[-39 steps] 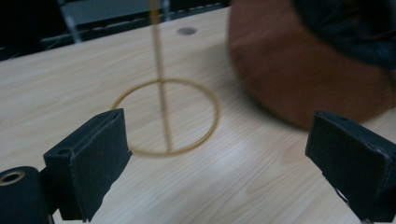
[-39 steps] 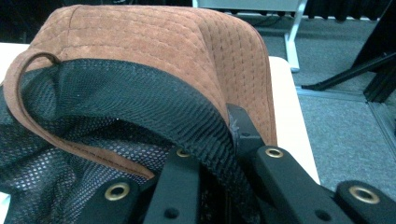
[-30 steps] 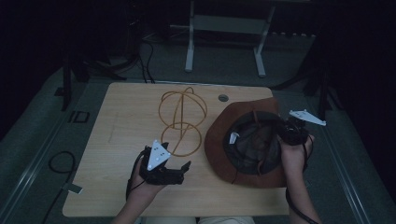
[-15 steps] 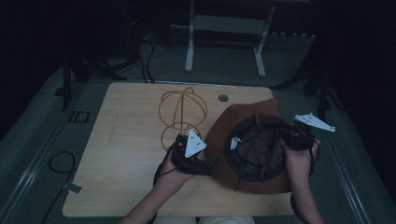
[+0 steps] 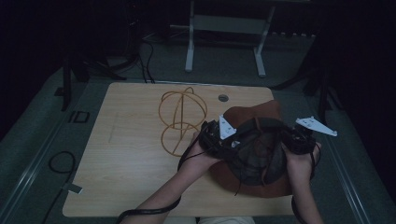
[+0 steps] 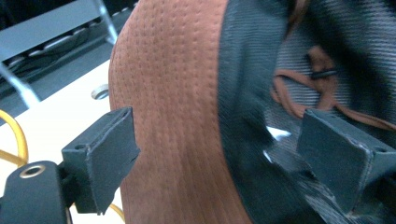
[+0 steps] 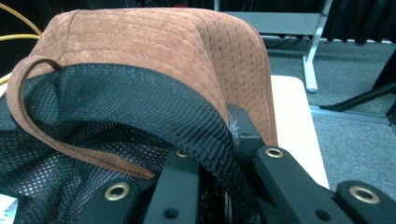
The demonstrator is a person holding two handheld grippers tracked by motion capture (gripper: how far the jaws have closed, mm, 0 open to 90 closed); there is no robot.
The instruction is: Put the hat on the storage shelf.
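A brown suede hat (image 5: pixel 254 154) with a black mesh lining is seen upturned on the right half of the table (image 5: pixel 126 158), its opening facing up and its brim raised at the far side. Just to its left, a yellow wire stand (image 5: pixel 182 122) made of hoops is seen standing on the table, apart from the hat.

The left forearm is brought in from the bottom edge and angled up to the right, the hand wrapped around the left tool (image 5: pixel 223 139) at the hat's left rim. In the left gripper view, that tool (image 6: pixel 219 154) is seen spread wide, one jaw outside the brown brim (image 6: pixel 177 116) and the other inside over the mesh lining (image 6: pixel 261 93); the brim lies between the jaws with a gap at either side, so nothing is gripped. A brown cord (image 6: pixel 303 88) is seen lying within the crown.

The right hand (image 5: pixel 299 163) is raised from the lower right, its tool (image 5: pixel 292 139) held at the hat's right rim with the grey plate pointing outward. In the right gripper view, the right tool (image 7: pixel 224 154) is seen clamped on the hat's edge, the mesh and suede pinched between its jaws, with the brim curling up above them.
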